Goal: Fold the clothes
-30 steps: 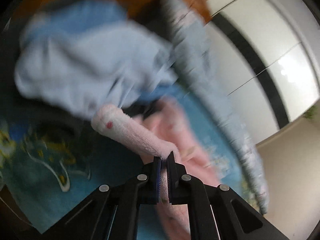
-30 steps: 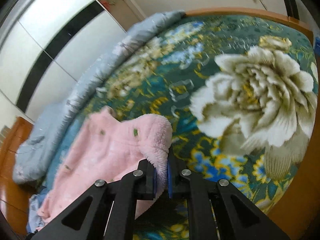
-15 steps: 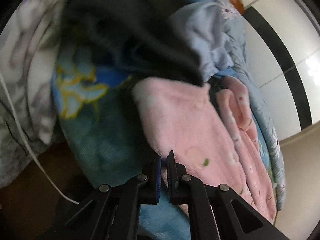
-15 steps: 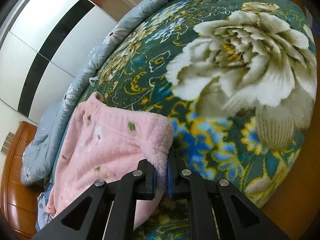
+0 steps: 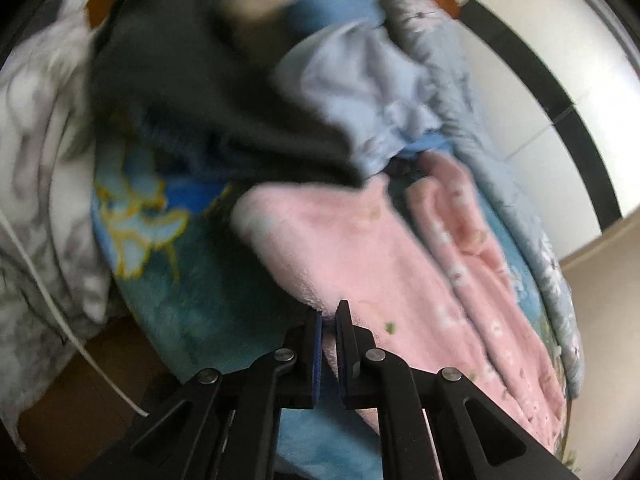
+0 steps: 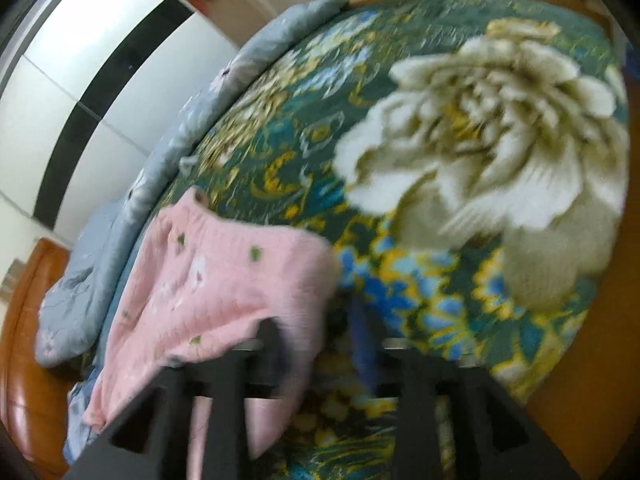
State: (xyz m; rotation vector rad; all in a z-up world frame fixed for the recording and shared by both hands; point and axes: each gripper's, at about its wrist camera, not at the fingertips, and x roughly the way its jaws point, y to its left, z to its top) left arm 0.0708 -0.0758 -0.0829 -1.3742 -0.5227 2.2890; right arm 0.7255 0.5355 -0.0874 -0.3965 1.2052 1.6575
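A pink fleece garment (image 5: 360, 264) lies spread on the floral blanket (image 5: 192, 280) of a bed. My left gripper (image 5: 329, 316) is shut on its near edge, low over the blanket. In the right wrist view the same pink garment (image 6: 208, 280) lies on the blanket (image 6: 280, 152). The right gripper (image 6: 316, 328) has its jaws opening. The garment's fluffy corner sits between them against the left finger, and the blue pad (image 6: 360, 320) stands clear of it. Both views are motion-blurred.
A dark garment (image 5: 200, 100) and a light-blue one (image 5: 360, 92) are piled beyond the pink one. A grey-blue quilt (image 6: 120, 232) runs along the bed's far side by a white wardrobe (image 6: 80, 80). Marbled white fabric (image 5: 36, 160) and a white cable (image 5: 60, 320) lie left. The wooden bed frame (image 6: 580, 360) borders the right.
The right jaws, shut on the pink corner before, have parted. The left gripper carried its pink edge down toward the blanket, and the garment now lies flatter.
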